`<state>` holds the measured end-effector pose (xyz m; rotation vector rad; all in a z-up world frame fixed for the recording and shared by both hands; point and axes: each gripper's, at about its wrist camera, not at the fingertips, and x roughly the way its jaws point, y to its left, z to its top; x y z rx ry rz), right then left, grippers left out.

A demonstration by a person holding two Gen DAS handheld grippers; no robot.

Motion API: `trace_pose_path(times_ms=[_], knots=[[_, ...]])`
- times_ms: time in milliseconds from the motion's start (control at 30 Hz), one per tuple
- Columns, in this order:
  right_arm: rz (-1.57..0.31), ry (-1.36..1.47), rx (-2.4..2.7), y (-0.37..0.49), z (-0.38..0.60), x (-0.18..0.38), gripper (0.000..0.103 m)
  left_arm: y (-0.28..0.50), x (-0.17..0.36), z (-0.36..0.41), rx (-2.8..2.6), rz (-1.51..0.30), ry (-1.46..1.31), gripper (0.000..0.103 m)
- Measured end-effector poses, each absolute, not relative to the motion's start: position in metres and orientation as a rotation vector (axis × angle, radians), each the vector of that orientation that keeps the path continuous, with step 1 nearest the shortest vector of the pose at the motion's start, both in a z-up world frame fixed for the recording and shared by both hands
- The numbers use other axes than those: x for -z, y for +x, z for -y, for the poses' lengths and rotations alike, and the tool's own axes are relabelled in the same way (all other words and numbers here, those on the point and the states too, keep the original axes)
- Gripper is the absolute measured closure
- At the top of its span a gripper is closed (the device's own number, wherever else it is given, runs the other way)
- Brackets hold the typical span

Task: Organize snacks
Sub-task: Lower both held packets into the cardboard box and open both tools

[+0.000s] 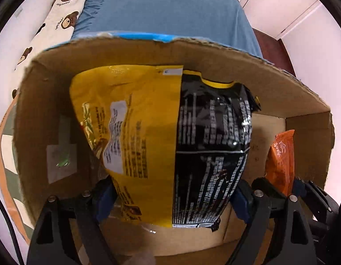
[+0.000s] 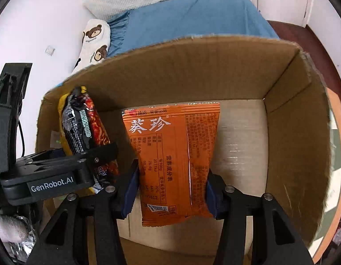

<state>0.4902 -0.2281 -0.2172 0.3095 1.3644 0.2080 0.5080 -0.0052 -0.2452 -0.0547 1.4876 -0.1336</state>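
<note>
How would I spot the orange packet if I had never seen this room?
Find the open brown cardboard box in front of the blue-covered bed. Inside it, the right gripper pinches a flat orange foil packet with white Chinese characters, unlike the bulky black-and-yellow noodle bag beside it.

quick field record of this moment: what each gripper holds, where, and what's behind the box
left gripper: shut on yellow and black packet
right gripper: shut on orange packet
container: cardboard box, open top
packet positions: both held inside the box, orange to the right of the yellow and black one
behind box: blue sheet, bear-print pillow
</note>
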Motion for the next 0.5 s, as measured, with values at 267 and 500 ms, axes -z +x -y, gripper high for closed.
trace_pose_path(times_ms=[267,500], knots=[[-1.383,0.261,-0.216,0.495,0.227,0.228,0.007,0.508,0.238,0.011,0.151,-1.445,-0.010,0.008],[-1.358,0.207,-0.157,0.466,0.229,0.209,0.007,0.484,0.211,0.006,0.126,-1.362,0.017,0.008]])
